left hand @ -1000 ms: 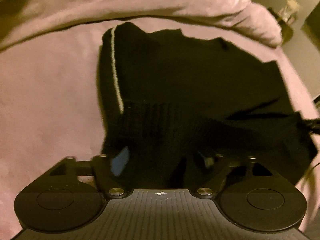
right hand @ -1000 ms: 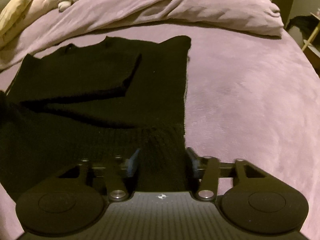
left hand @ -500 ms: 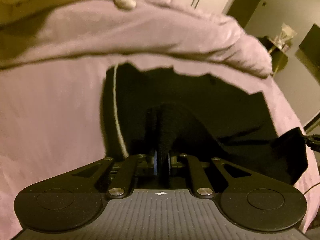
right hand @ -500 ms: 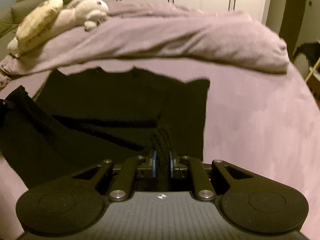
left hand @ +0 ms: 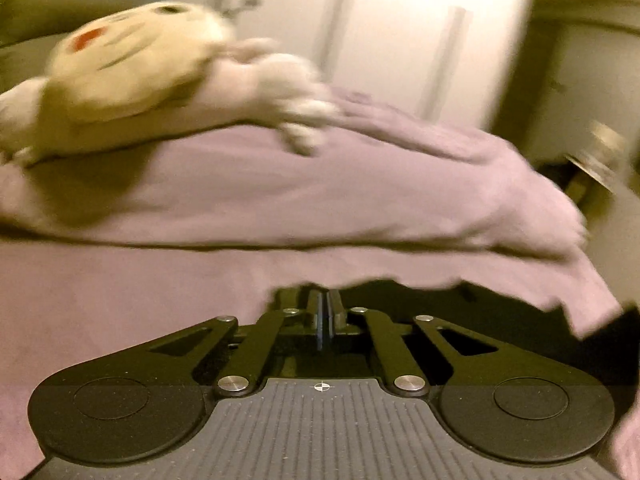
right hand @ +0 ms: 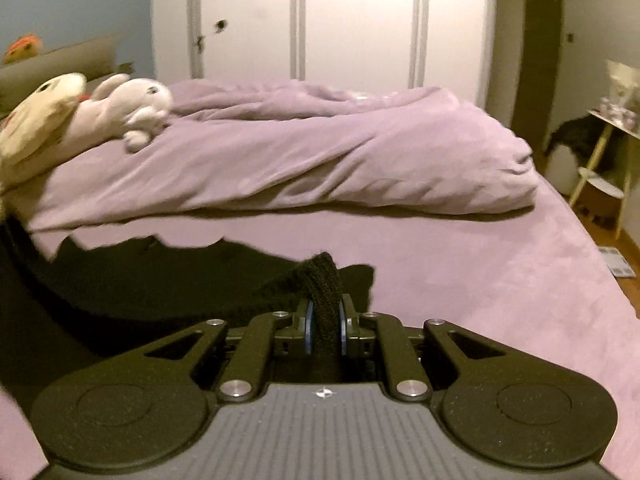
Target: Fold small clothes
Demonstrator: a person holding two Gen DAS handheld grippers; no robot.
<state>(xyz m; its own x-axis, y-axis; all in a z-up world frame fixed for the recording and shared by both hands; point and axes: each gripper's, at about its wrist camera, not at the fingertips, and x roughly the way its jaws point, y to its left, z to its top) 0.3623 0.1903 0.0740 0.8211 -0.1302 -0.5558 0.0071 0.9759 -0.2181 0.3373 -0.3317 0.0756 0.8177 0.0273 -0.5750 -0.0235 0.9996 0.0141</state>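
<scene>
**Both claws lifted, hem carried up**

Since a second ago both views have tipped up from the spread sweater to the far side of the bed and the wardrobe, and both claws, then spread around the hem, have pressed together.

Nearest, the right claw (right hand: 323, 330) pinches a thick ribbed fold of the black sweater (right hand: 168, 280), which stands up between its blue pads. The left claw (left hand: 324, 320) has its pads pressed together with only a thin dark line between them; whether cloth sits in it I cannot tell, though black knit lies just behind and beside it (left hand: 460, 304).

Around the sweater runs the bed (right hand: 500, 288), covered in a mauve sheet, smooth with faint mottling. The garment lies on it left of the right claw, its far edge ragged in outline and its body draped low and dark.

Beyond it a bunched mauve duvet (right hand: 320, 160) crosses the bed. Two plush toys (right hand: 132, 108) rest on its left end. At the right stands a small side shelf (right hand: 608, 160). Farthest back are white wardrobe doors (right hand: 352, 20).
</scene>
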